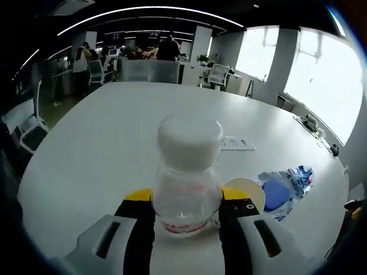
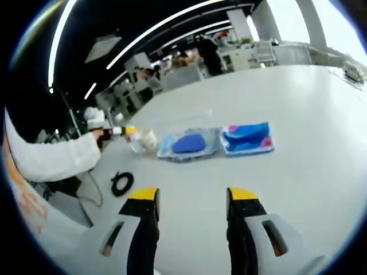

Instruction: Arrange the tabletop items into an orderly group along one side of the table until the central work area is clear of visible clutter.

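Note:
A clear plastic bottle (image 1: 188,189) with a white cap stands upright on the white table (image 1: 103,143), and my left gripper (image 1: 187,199) is shut on its lower body, one yellow-tipped jaw pressing each side. Just right of it are a cream paper cup (image 1: 248,192) and a clear bag holding a blue item (image 1: 285,188). In the right gripper view, my right gripper (image 2: 192,195) hangs open over bare table. Beyond it lie the clear bag with the blue item (image 2: 189,143) and a blue and pink packet (image 2: 248,138). Farther left, the left gripper (image 2: 120,131) holds the bottle (image 2: 136,142) beside the cup (image 2: 149,139).
A white card (image 1: 236,143) lies past the bottle. A black coiled cable (image 2: 121,183) sits near the table edge, below a person's white sleeve (image 2: 54,157). Small devices (image 1: 312,123) line the window-side edge. Office chairs and people are beyond the table.

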